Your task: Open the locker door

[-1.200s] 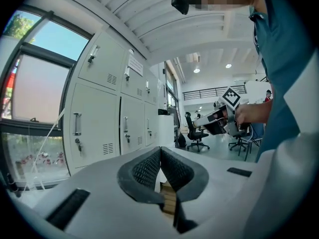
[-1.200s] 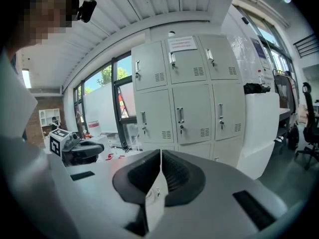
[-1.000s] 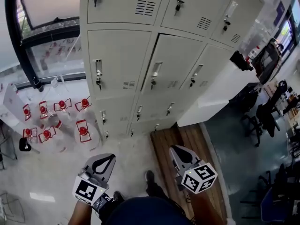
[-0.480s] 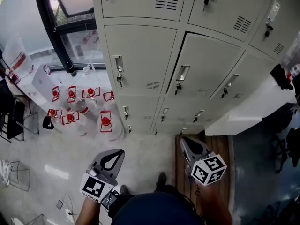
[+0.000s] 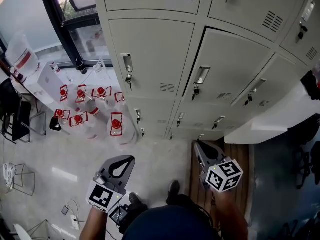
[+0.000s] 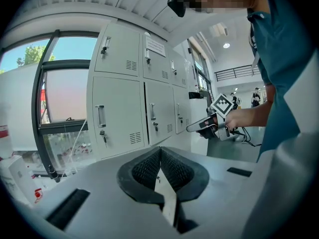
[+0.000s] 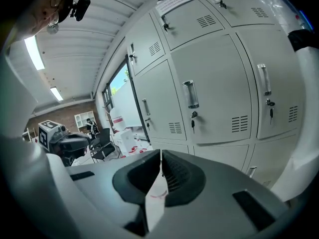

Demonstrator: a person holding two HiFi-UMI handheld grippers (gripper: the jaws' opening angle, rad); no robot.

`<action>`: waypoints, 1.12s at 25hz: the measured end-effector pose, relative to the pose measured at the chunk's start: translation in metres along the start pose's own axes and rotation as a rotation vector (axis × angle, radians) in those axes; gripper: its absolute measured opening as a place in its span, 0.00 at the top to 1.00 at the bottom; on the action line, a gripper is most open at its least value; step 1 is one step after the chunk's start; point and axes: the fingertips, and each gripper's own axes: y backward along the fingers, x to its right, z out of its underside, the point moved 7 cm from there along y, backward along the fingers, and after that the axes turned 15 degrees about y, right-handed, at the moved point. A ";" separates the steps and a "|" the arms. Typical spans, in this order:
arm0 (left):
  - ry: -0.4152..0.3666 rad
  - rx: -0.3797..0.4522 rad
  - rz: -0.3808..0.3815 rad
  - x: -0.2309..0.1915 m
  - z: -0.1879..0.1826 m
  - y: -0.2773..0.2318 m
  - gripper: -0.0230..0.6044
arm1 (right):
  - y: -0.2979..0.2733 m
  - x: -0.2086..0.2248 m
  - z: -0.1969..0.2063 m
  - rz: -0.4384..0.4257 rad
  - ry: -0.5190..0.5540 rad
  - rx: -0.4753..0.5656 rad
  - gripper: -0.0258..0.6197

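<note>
A bank of beige lockers (image 5: 150, 44) stands in front of me. The middle door (image 5: 235, 64) has a metal handle (image 5: 201, 75) with a key (image 5: 195, 91) under it, and a dark gap runs along its left edge. The same door (image 7: 214, 91) fills the right gripper view. Both grippers hang low, well short of the lockers and touching nothing. My left gripper (image 5: 130, 159) (image 6: 160, 149) is shut and empty. My right gripper (image 5: 197, 144) (image 7: 160, 152) is also shut with nothing between its pads; it also shows in the left gripper view (image 6: 192, 129).
Several water bottles with red caps (image 5: 80, 109) stand on the pale floor left of the lockers, under a window (image 5: 75, 4). A black chair (image 5: 12, 114) is at far left. A wooden floor strip (image 5: 242, 156) and a white counter (image 5: 270, 121) lie to the right.
The head view has swung so the lockers sit further right and look nearer. Both grippers stay low and shut, and have shifted a little to the right in the picture.
</note>
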 end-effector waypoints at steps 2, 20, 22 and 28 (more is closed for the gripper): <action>0.003 -0.013 -0.006 -0.008 0.005 -0.003 0.94 | -0.010 0.004 0.004 0.000 0.000 -0.009 0.90; 0.076 -0.071 -0.037 -0.079 0.079 -0.021 0.94 | -0.100 -0.003 0.073 -0.006 -0.021 -0.103 0.90; 0.087 -0.080 -0.038 -0.087 0.092 -0.024 0.94 | -0.111 -0.003 0.087 -0.003 -0.027 -0.115 0.90; 0.110 -0.096 -0.033 -0.104 0.130 -0.036 0.94 | -0.145 -0.007 0.124 -0.004 -0.042 -0.139 0.90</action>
